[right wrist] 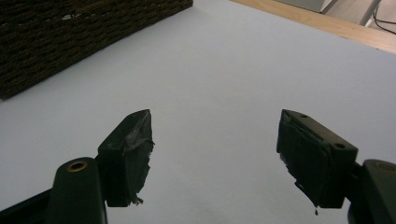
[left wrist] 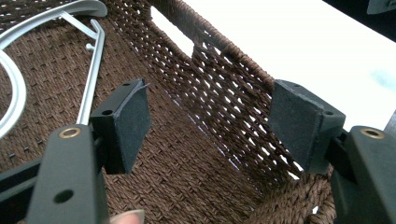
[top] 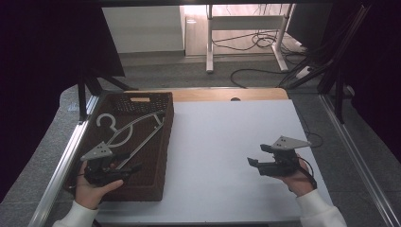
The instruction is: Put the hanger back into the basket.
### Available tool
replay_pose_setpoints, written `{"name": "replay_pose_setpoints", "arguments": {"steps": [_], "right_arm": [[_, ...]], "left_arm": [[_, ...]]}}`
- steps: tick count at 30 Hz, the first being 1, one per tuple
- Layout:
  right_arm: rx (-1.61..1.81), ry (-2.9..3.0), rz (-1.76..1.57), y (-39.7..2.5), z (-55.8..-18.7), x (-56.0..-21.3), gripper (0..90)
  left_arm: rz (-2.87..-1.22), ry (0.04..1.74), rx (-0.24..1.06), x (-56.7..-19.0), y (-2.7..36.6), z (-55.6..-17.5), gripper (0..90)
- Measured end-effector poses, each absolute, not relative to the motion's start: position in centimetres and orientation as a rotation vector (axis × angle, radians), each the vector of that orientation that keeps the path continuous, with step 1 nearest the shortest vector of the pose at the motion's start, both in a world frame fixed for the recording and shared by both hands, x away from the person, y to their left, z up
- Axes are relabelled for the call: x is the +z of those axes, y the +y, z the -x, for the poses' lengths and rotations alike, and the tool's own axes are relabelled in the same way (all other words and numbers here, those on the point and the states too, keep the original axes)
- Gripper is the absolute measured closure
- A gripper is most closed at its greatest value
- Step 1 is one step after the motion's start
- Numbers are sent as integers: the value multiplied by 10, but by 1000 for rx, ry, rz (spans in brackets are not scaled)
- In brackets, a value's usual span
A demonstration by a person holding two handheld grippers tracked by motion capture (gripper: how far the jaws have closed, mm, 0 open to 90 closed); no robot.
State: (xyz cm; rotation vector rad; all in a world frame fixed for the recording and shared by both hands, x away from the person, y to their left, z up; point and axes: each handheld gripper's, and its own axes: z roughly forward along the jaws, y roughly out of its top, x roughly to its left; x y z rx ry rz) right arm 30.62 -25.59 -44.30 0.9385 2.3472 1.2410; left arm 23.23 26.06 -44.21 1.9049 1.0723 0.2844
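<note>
1. Your left gripper (left wrist: 210, 130) sits closest to the lens, jaws spread wide with nothing between them, hovering inside the near end of the brown wicker basket (top: 156, 182).
2. The silver metal clothes hanger (top: 130, 132) lies flat on the basket's floor, its hook (top: 106, 122) toward the basket's far left corner, its thin bar running diagonally toward your left gripper (top: 111, 172).
3. The left gripper view shows the hanger (left wrist: 91, 70) just beyond the left jaw and the basket's open weave and handle slot (left wrist: 173, 32).
4. Your right gripper (top: 257, 156) hangs over the white tabletop (top: 217, 142), well right of the basket, jaws parted and empty.
5. The right gripper view shows torn tape on its pads (right wrist: 135, 149).
</note>
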Motion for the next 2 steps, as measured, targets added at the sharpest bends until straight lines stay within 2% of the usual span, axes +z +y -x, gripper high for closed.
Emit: {"name": "replay_pose_setpoints", "arguments": {"steps": [2], "right_arm": [[1238,2342,-949,-257,-306,-443,269]], "left_arm": [[-1905,1071,285,-442,260,-232,292]]}}
